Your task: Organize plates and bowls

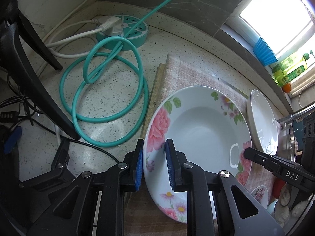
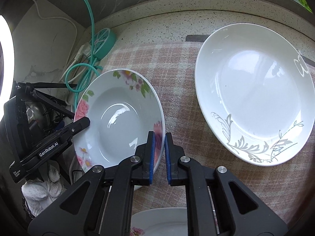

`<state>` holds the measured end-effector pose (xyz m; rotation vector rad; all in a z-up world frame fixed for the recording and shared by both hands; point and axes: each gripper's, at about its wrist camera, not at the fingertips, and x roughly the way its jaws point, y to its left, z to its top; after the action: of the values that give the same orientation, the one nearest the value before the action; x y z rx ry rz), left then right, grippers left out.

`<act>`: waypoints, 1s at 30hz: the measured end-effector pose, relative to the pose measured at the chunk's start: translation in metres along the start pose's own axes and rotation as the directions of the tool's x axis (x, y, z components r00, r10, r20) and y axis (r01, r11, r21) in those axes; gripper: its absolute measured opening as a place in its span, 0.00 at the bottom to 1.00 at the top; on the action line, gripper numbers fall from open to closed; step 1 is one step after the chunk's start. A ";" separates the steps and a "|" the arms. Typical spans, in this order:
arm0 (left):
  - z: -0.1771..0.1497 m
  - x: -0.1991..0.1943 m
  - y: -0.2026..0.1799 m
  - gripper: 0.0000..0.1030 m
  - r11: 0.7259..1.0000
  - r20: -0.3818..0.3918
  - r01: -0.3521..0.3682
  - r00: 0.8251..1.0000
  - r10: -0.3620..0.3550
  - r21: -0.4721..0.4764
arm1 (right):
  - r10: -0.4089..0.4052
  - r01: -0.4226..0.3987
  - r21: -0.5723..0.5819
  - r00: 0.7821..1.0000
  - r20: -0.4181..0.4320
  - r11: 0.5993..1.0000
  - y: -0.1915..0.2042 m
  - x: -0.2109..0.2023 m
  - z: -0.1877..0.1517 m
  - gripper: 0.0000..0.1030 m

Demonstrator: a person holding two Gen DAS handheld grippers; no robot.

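A deep white plate with pink flowers is held by both grippers over the pink checked cloth. My left gripper is shut on its left rim, one blue pad on each face. My right gripper is shut on the opposite rim of the flowered plate. Its black finger shows at the plate's right edge in the left wrist view. A larger white plate with a silver leaf pattern lies on the cloth to the right, apart from the grippers. I cannot tell whether the held plate touches the cloth.
A teal round power strip and its coiled teal cable lie on the speckled counter to the left. A black tripod leg stands at the far left. Another flowered dish sits near the front, and a green bottle stands on the window sill.
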<state>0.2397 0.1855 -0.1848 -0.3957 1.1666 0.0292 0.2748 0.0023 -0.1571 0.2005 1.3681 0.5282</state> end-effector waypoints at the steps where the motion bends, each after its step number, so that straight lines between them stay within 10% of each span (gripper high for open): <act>1: 0.000 0.000 0.000 0.19 1.000 -0.001 0.000 1.000 0.000 0.001 | -0.003 0.003 -0.001 1.000 -0.001 1.000 0.000 0.000 0.000 0.09; 30: -0.043 -0.055 -0.050 0.18 0.992 0.033 0.094 0.995 -0.097 0.084 | 0.025 -0.027 0.027 0.997 0.071 0.999 -0.031 -0.085 -0.063 0.10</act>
<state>0.1905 0.1349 -0.1354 -0.3759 1.1073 -0.0948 0.2126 -0.0753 -0.1087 0.2579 1.3063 0.5193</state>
